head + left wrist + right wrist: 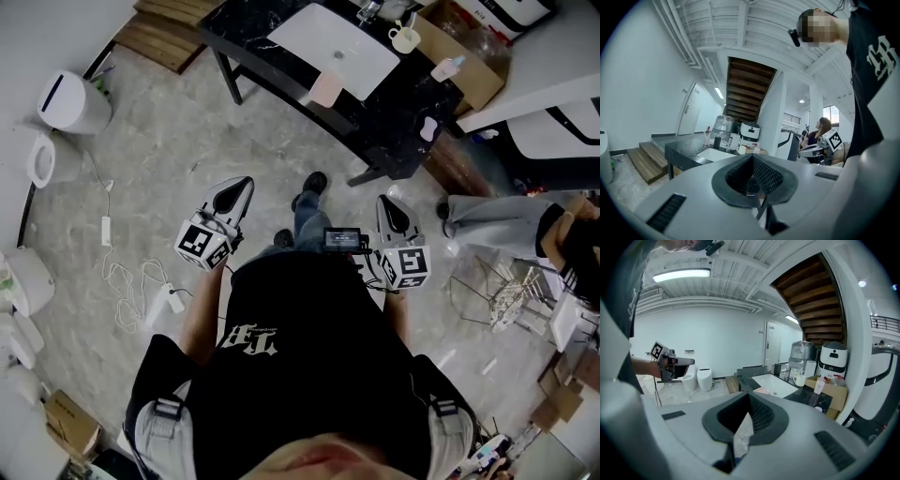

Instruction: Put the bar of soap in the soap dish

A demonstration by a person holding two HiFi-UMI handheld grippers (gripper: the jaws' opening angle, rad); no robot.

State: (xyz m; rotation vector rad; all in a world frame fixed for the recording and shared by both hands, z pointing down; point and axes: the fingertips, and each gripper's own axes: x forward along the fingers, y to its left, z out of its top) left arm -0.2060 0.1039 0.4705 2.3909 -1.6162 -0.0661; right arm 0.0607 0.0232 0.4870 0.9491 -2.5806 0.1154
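Ahead of me stands a black counter (pixel 403 131) with a white sink (pixel 337 47). A pink flat block (pixel 327 89) lies at the sink's near edge and shows in the right gripper view as the pink block (pixel 762 391); whether it is the soap or the dish I cannot tell. A small white piece (pixel 428 128) lies further right. My left gripper (pixel 234 192) and right gripper (pixel 393 212) are held at waist height over the floor, well short of the counter. Both have their jaws together with nothing in them.
A cup (pixel 405 38), a bottle (pixel 448 67) and a cardboard box (pixel 473 70) sit by the sink. A toilet (pixel 56 122) and loose cables (pixel 131 281) are on the floor at left. A seated person (pixel 525 225) and a wire rack (pixel 506 292) are at right.
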